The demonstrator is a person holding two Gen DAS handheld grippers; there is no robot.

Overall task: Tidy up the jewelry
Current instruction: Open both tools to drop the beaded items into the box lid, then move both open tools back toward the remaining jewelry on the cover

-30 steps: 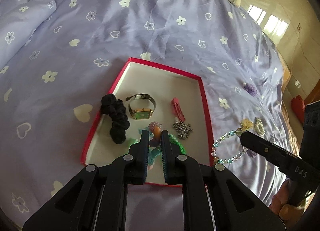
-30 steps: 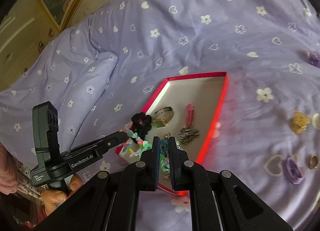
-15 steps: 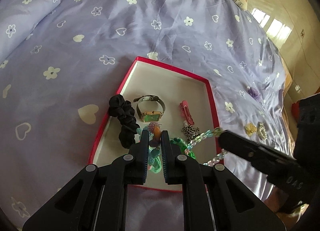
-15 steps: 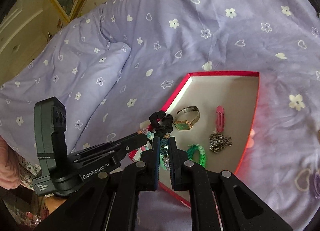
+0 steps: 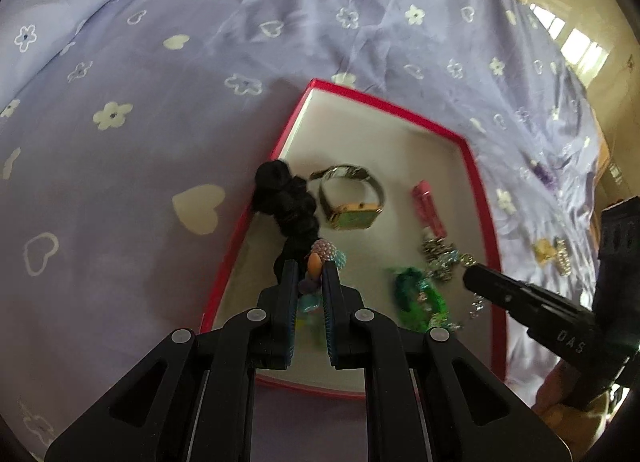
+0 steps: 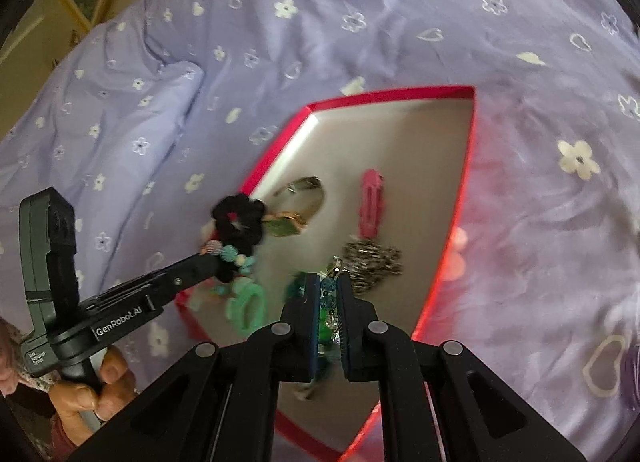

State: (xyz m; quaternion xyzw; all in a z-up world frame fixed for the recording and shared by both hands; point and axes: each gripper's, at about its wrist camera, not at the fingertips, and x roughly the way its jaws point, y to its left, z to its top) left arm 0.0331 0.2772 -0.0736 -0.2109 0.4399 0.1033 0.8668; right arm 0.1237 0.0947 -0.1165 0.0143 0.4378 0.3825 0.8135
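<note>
Left fingers: the left gripper [image 5: 311, 276] is nearly closed, pinching a string of chunky pastel beads [image 6: 234, 255]; a sparkly round bead and an orange one stick out just past the tips.
Right fingers: the right gripper [image 6: 328, 290] is nearly closed on a strand of dark teal beads [image 6: 328, 294], which sits between the pads and hangs below them.
Tray: a shallow red-rimmed tray [image 5: 380, 104] with a pale, smooth floor lies on the bed; both sets of fingers hang over its near end.
Black scrunchie: a ruffled fabric scrunchie [image 5: 286, 198] lies along the tray's left wall, just beyond the left fingers.
Watch: a gold square-faced watch [image 5: 352, 198] with a metal mesh band lies beside the scrunchie.
Hair clip: a pink, glossy clip [image 5: 430, 208] lies toward the tray's right wall.
Chain: a crumpled silver chain [image 6: 370, 260] lies just below the clip, near the right fingers.
Green piece: a bright green, translucent item [image 5: 418, 296] lies on the tray floor between the two grippers; blur hides its shape.
Bedding: lilac sheet [image 5: 160, 110] printed with white flowers and hearts, softly creased.
Hand pose: both grippers tilt downward; a hand [image 6: 86, 386] wraps the left gripper's handle.
</note>
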